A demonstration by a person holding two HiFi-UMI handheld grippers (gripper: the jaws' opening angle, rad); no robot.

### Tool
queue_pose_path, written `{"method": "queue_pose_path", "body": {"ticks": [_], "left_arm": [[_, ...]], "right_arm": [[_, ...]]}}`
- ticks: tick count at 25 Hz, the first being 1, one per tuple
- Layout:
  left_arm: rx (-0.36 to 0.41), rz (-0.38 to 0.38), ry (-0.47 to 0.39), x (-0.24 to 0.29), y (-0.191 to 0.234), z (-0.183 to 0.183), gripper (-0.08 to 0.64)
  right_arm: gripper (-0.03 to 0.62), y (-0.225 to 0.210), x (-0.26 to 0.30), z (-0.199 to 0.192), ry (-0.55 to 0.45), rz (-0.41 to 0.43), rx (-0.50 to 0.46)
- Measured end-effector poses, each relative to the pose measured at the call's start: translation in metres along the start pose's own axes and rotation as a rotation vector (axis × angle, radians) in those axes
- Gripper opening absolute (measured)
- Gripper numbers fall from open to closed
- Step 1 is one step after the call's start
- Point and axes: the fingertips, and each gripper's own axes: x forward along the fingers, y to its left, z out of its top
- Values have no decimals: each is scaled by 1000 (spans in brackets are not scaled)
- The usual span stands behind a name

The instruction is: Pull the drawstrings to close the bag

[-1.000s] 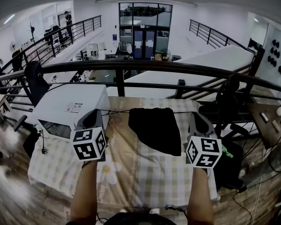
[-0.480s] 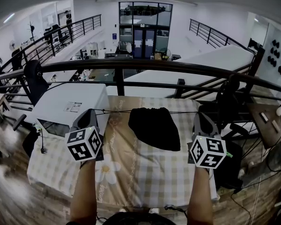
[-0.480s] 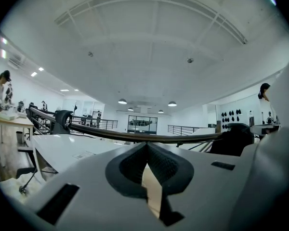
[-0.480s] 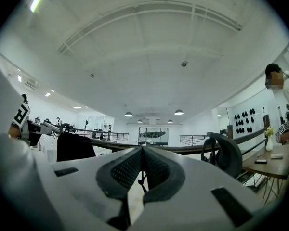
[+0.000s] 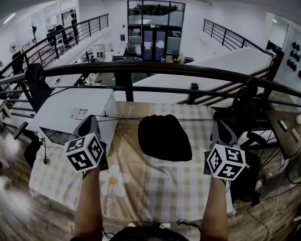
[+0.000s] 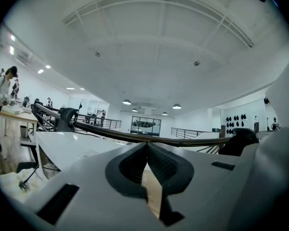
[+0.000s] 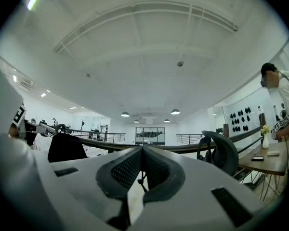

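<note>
A black drawstring bag point(image 5: 164, 137) lies on the checked tablecloth point(image 5: 155, 185), in the middle of the far half of the table. Its top is gathered into a narrow puckered mouth. Thin drawstrings run taut from that mouth to both sides, one to the left point(image 5: 121, 118) and one to the right point(image 5: 199, 119). My left gripper point(image 5: 93, 119) is shut on the left string's end, left of the bag. My right gripper point(image 5: 217, 123) is shut on the right string, whose knotted cord point(image 7: 141, 179) shows between the pads. In the left gripper view the pads point(image 6: 159, 163) meet with no gap.
A white box-shaped machine point(image 5: 72, 109) stands at the table's left, close to my left gripper. A dark railing point(image 5: 140, 70) runs just behind the table. An office chair point(image 5: 243, 109) stands to the right. People stand at desks far left and far right in the gripper views.
Both grippers have moved outward, away from each other, with the strings. The bag's wide mouth has drawn together into a narrow gathered top.
</note>
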Motion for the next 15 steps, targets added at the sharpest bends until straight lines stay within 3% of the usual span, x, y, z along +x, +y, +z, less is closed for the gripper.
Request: {"method": "queue_pose_path", "body": {"ticks": [8, 15], "left_arm": [[16, 3, 21, 5, 1, -4, 25], [77, -9, 33, 7, -2, -5, 25]], "right_arm": [[21, 2, 1, 9, -37, 20, 7], [23, 2, 1, 11, -32, 29, 6]]}}
